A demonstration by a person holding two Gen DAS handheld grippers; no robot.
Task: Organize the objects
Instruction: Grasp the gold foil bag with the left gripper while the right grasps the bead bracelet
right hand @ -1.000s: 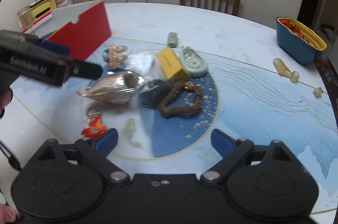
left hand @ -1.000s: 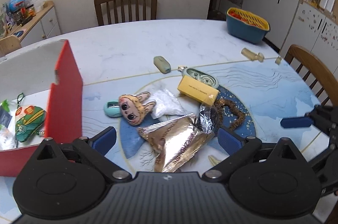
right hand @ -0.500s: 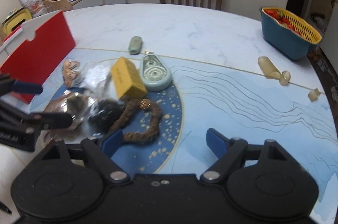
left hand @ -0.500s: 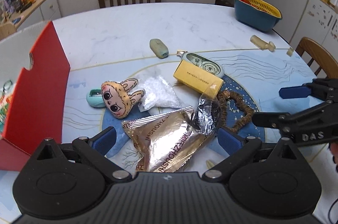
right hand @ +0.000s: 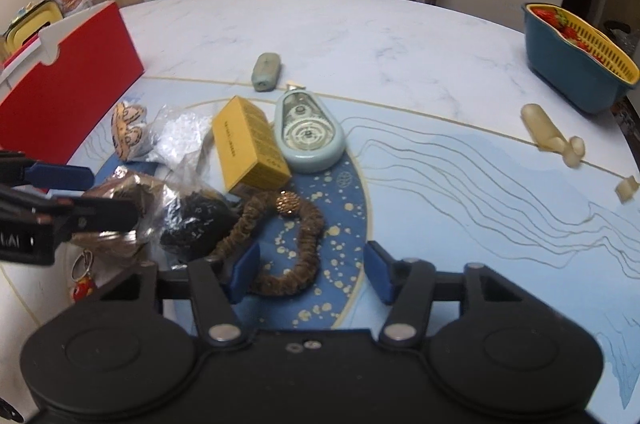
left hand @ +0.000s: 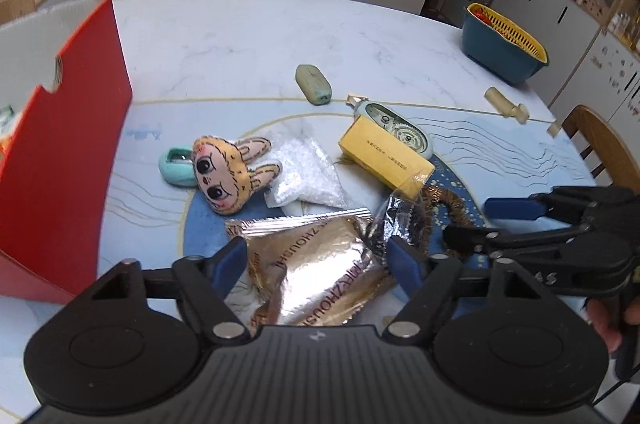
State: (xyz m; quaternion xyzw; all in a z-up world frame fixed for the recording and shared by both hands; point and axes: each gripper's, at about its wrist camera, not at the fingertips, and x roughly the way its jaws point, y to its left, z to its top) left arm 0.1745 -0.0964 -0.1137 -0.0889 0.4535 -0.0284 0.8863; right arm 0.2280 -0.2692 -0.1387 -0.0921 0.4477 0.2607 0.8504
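A clutter of small objects lies mid-table. My left gripper (left hand: pixel 318 262) is open, its pads either side of a gold foil packet (left hand: pixel 308 264). Beyond it lie a bunny-face plush (left hand: pixel 230 176), a white plastic bag (left hand: pixel 306 170), a yellow box (left hand: pixel 384 156) and a mint correction-tape dispenser (left hand: pixel 400 130). My right gripper (right hand: pixel 312 274) is open over a brown scrunchie (right hand: pixel 288 244), with a black-filled clear bag (right hand: pixel 192 220) to its left. The red box (left hand: pixel 60 152) stands at the left.
A green eraser (right hand: pixel 265 71), a beige bottle-shaped piece (right hand: pixel 548 134) and a blue-and-yellow strawberry basket (right hand: pixel 576 64) sit farther out. A red keychain (right hand: pixel 82 284) lies near the front edge. Wooden chairs stand around the table (right hand: pixel 400 36).
Both grippers have dropped lower and moved forward toward the pile. The left now straddles the foil packet; the right now sits over the scrunchie.
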